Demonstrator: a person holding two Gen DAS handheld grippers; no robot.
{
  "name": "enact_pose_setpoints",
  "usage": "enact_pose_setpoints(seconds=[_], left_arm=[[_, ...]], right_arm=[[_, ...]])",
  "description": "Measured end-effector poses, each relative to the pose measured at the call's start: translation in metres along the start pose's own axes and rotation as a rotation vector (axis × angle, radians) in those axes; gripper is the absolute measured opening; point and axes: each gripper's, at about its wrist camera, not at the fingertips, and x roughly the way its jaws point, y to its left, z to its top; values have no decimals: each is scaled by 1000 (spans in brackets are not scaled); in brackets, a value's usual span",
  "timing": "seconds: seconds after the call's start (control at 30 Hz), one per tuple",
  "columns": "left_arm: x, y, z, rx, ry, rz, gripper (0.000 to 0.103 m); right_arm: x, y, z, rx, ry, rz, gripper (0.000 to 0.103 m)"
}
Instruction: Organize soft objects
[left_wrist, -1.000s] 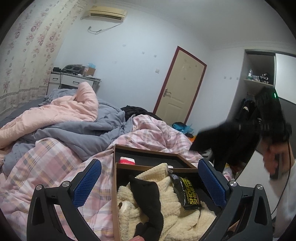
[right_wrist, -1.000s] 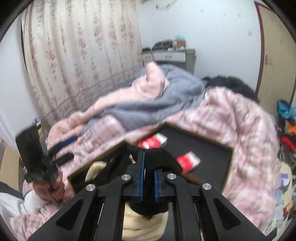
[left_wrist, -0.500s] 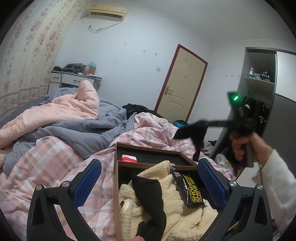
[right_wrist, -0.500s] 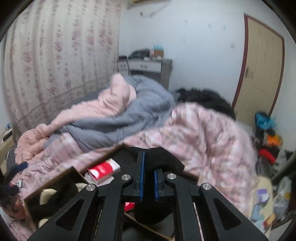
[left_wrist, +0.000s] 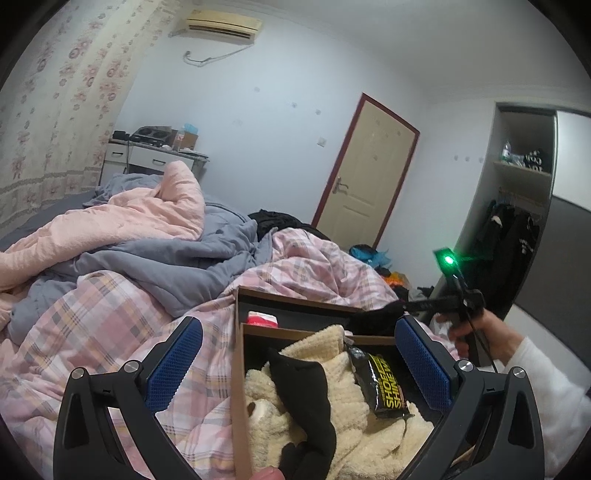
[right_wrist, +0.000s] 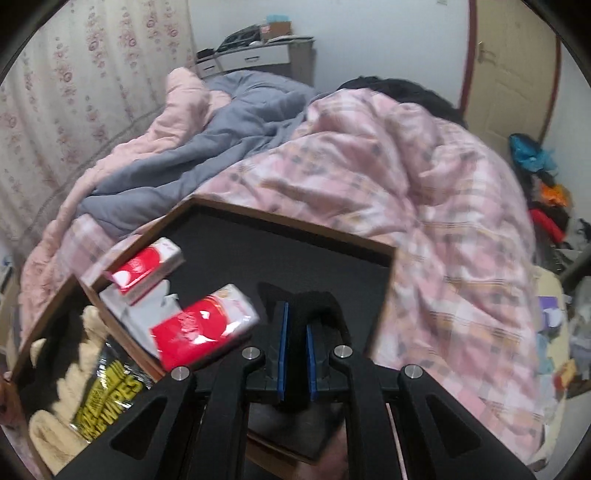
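A two-compartment wooden box (right_wrist: 207, 210) with a dark lining is sitting on a rumpled pink plaid quilt (right_wrist: 424, 177), filling the lower half of both views. In the right wrist view, at lower centre, the right gripper (right_wrist: 295, 343) is pinching a black fabric item (right_wrist: 306, 306) between its blue pads, the jaws nearly closed on the cloth, and it is hanging over the bare dark floor of the far compartment. Two red-and-white tissue packs (right_wrist: 201, 325) are lying just left of it in that same compartment. In the left wrist view, the left gripper (left_wrist: 299, 363) is standing wide and holding nothing, hovering at lower centre above the near compartment, where a cream fleece item (left_wrist: 354, 402), another black garment (left_wrist: 306, 391) and a black-and-yellow wipes packet (left_wrist: 384, 387) are piled together. A hand in a white sleeve (left_wrist: 476, 332) is showing at the right edge, gripping the other tool's handle. The likely trouble from here is the limp cloth: if it is released while part of it is still above the rim, it could drape over the wooden edge or slide out onto the quilt. It may also cling to the ribbed pads on opening, or land over the tissue packs and bury them.
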Motion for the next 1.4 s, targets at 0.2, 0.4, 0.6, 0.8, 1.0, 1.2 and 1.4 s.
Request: enact_pose_setpoints(seconds=[0.2,0.4,0.6,0.8,1.0,1.2,1.4], left_arm=[[3,5,-1,-34,12,-6,103],[-1,-7,-3,33,-8,8,103],[-2,-11,-4,53,-18,-7,103],[-2,-8,-3,37,-13,-6,103],[-8,0,0,24,-45,16,103],[-12,6,1,55,-69,70,103],[-18,15,4,87,-92,132,103]], right_arm=[[-15,9,-7,-36,-62,93,100],[-3,17,0,-8,-74,82,102],[-25,11,6,-8,-134,202,102],[-1,20,23,-21,135,70,102],[-41,14,8,19,-105,174,102],[-52,-53,-67,244,-223,-89,102],[-16,-78,-154,313,-213,-318,103]])
